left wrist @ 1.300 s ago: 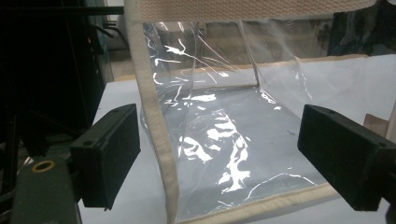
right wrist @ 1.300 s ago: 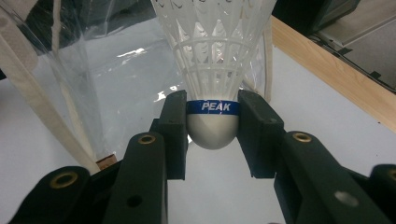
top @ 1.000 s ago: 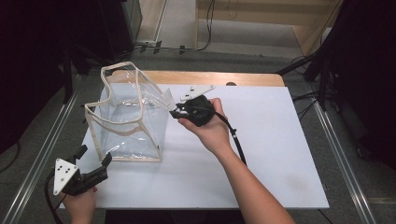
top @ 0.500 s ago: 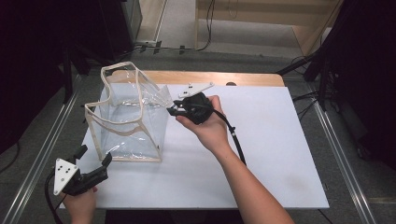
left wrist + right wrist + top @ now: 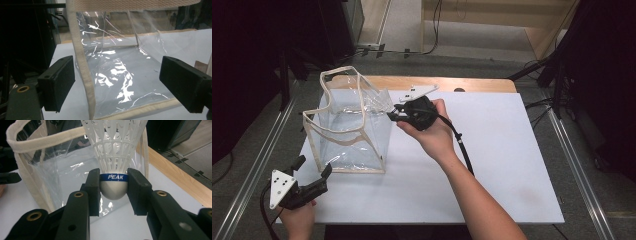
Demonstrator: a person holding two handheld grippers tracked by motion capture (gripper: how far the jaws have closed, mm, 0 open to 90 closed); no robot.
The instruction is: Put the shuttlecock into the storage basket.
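A clear plastic bag point(image 5: 349, 127) with beige fabric trim stands open on the left of the white board. My right gripper point(image 5: 393, 115) is held at the bag's upper right corner, shut on a white shuttlecock point(image 5: 113, 152). In the right gripper view point(image 5: 113, 181) the jaws clamp its grey cork just below a blue band marked PEAK, feathers pointing at the bag point(image 5: 50, 170). My left gripper point(image 5: 313, 166) rests open at the board's near left corner, just short of the bag. Its view shows the bag's near face point(image 5: 120, 75) between its wide-apart pads point(image 5: 60, 85).
The white board point(image 5: 512, 150) covers a wooden table point(image 5: 482, 85), with bare surface right of the hand. The right gripper's cable point(image 5: 462, 147) trails back along the forearm. Metal rails point(image 5: 572, 160) run down both sides, and dark equipment stands beyond the table.
The right gripper has crept slightly left and away with the shuttlecock, closer to the bag's rim. The left gripper and the bag have stayed put.
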